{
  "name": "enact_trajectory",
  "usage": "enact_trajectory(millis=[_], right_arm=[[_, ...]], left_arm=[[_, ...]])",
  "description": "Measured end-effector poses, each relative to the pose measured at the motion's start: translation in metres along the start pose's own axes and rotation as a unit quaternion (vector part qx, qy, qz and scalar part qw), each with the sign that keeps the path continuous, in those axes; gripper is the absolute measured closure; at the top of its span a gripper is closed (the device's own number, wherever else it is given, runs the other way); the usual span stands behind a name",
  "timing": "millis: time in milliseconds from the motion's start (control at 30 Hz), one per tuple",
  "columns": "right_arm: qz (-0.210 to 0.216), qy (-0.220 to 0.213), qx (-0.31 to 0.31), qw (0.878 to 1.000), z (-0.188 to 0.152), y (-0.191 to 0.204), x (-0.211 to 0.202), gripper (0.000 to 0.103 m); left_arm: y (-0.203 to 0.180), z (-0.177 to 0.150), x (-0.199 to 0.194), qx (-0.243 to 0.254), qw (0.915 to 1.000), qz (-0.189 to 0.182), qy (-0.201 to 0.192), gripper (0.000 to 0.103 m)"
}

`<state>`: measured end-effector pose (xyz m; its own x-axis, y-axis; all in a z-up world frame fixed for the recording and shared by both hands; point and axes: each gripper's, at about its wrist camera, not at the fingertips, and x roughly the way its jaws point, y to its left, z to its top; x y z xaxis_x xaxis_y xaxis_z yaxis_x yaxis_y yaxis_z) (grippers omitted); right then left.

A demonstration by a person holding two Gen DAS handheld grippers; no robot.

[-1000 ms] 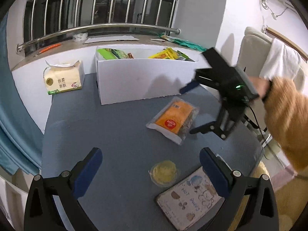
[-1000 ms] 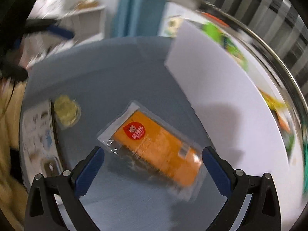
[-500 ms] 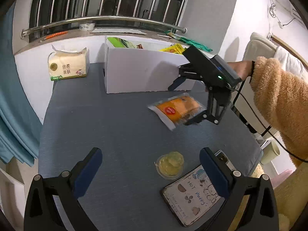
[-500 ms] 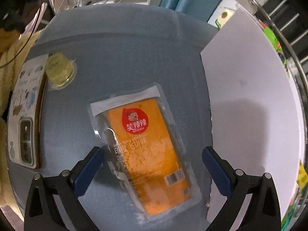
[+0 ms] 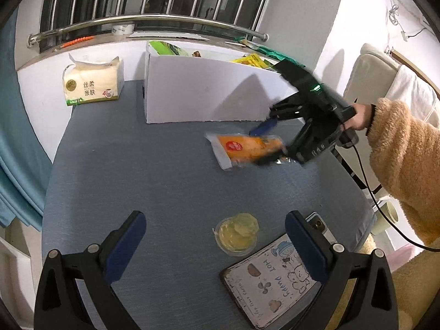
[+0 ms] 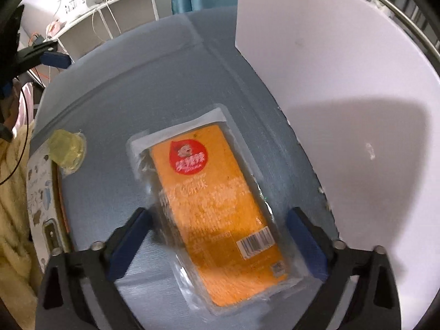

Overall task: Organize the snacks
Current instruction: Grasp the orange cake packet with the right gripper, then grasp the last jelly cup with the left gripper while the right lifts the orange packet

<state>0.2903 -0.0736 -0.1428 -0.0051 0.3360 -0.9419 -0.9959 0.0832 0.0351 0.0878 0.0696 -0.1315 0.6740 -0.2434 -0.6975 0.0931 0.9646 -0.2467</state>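
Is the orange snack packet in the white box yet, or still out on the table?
Out. The orange snack packet lies flat on the blue table in front of the white box.

Orange snack packet (image 6: 217, 206), clear sealed edges, red round logo near one end, barcode near the other. Lying flat on the blue-grey tabletop, just in front of the white box (image 5: 209, 93). More snack bags poking out of that box.
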Motion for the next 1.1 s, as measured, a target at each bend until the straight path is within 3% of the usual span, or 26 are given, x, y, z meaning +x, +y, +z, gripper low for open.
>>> enact_trajectory(millis=[67, 200, 333, 467, 533, 667, 733, 767, 800, 833, 867, 967, 1100], right_arm=[[-0.018, -0.003, 0.010, 1.000, -0.009, 0.007, -0.008, 0.045], [-0.040, -0.026, 0.019, 0.999, -0.022, 0.021, -0.014, 0.045], [-0.072, -0.063, 0.095, 0.991, -0.043, 0.029, -0.028, 0.046], [-0.092, -0.130, 0.221, 0.962, -0.066, 0.027, -0.055, 0.046], [-0.089, -0.172, 0.267, 0.944, -0.077, 0.045, -0.079, 0.046], [-0.095, -0.228, 0.313, 0.917, -0.100, 0.082, -0.108, 0.046], [-0.094, -0.246, 0.336, 0.904, -0.104, 0.097, -0.114, 0.046], [-0.091, -0.251, 0.344, 0.900, -0.109, 0.104, -0.113, 0.045], [-0.089, -0.255, 0.350, 0.897, -0.113, 0.111, -0.115, 0.045], [-0.092, -0.257, 0.358, 0.893, -0.122, 0.115, -0.115, 0.045], [-0.094, -0.256, 0.365, 0.890, -0.126, 0.119, -0.116, 0.045], [-0.091, -0.262, 0.377, 0.884, -0.138, 0.126, -0.117, 0.045], [-0.093, -0.266, 0.385, 0.879, -0.144, 0.122, -0.113, 0.045]], left_arm=[[0.000, -0.001, 0.001, 0.000, 1.0000, -0.001, 0.002, 0.000], [0.001, -0.001, 0.004, -0.002, 1.0000, 0.002, 0.006, 0.000], [-0.004, -0.002, 0.008, 0.014, 0.9997, 0.012, 0.018, 0.000], [-0.013, -0.003, 0.021, 0.026, 0.9987, 0.020, 0.039, 0.000], [-0.018, -0.002, 0.030, 0.031, 0.9980, 0.021, 0.050, 0.000], [-0.025, 0.000, 0.048, 0.045, 0.9956, 0.044, 0.070, 0.000], [-0.025, 0.001, 0.052, 0.038, 0.9960, 0.034, 0.073, 0.001], [-0.024, 0.002, 0.053, 0.034, 0.9965, 0.029, 0.071, 0.004], [-0.024, 0.002, 0.053, 0.033, 0.9966, 0.028, 0.070, 0.021], [-0.024, 0.001, 0.055, 0.036, 0.9959, 0.033, 0.076, 0.058], [-0.024, 0.001, 0.058, 0.039, 0.9950, 0.034, 0.085, 0.064], [-0.029, -0.002, 0.056, 0.058, 0.9933, 0.050, 0.086, 0.064], [-0.027, -0.002, 0.050, 0.047, 0.9957, 0.036, 0.072, 0.067]])
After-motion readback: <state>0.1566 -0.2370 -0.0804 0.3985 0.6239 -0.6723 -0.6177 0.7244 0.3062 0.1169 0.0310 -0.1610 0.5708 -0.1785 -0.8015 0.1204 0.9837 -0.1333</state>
